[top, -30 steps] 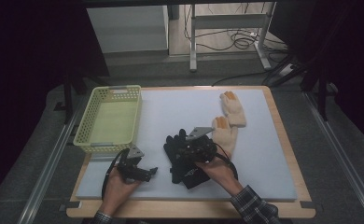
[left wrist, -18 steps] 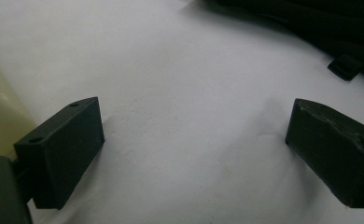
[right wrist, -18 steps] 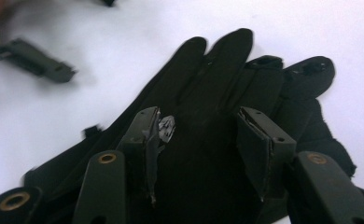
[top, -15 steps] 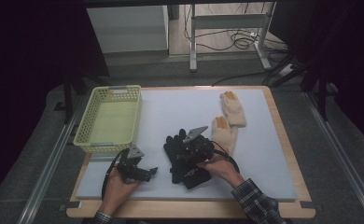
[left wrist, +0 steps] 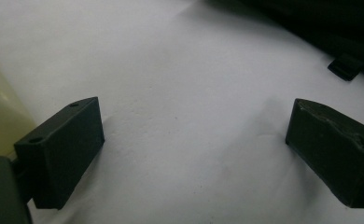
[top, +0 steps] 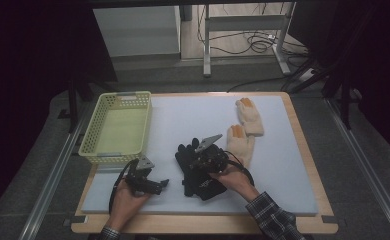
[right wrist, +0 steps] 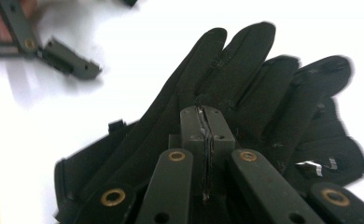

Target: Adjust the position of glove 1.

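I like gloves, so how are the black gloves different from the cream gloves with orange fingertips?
The black fabric gloves lie piled together under the right gripper; the cream knitted gloves with orange fingertips lie flat, untouched, farther back. The black ones are dark all over; the cream ones have coloured tips. Both pairs rest on the white table mat.

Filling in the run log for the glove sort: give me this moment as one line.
right gripper: just closed, shut on black glove | left gripper: open over mat, nothing between fingers | basket: nothing in it | two cream gloves on mat
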Demonstrator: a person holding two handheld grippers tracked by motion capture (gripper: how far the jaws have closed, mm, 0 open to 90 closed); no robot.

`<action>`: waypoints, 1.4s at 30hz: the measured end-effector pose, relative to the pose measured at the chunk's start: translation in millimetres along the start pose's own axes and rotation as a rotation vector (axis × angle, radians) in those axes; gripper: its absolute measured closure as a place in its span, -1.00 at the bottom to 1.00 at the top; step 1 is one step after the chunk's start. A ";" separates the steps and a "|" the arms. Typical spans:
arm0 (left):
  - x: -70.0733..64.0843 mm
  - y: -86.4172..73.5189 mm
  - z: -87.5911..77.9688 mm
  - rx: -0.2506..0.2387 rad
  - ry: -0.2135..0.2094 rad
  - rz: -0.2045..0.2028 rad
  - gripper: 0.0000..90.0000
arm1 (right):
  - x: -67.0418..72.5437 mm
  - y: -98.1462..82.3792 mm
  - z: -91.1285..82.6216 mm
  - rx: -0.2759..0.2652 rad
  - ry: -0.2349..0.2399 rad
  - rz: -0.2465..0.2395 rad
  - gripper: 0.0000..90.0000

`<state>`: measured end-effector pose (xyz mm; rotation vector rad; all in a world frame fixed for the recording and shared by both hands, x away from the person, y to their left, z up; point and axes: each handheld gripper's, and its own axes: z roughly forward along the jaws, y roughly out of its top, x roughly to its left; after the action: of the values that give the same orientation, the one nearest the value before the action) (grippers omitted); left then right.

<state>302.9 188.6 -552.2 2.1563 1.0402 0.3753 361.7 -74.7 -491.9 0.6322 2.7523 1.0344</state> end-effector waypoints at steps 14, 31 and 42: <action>0.0 0.0 -0.2 0.001 -0.001 0.001 -0.90 | 9.2 15.7 -20.4 -0.075 -0.201 0.160 0.96; -0.2 0.0 0.0 0.000 -0.001 -0.002 -0.90 | 27.5 -20.4 -32.7 -0.077 -0.024 0.128 0.55; -0.1 0.0 -0.1 0.002 -0.001 0.001 -0.90 | 53.7 -48.2 -5.8 -0.020 -0.007 0.053 0.60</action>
<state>302.8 188.5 -552.1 2.1589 1.0397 0.3742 295.4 -87.8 -517.9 0.7084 2.7301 1.0672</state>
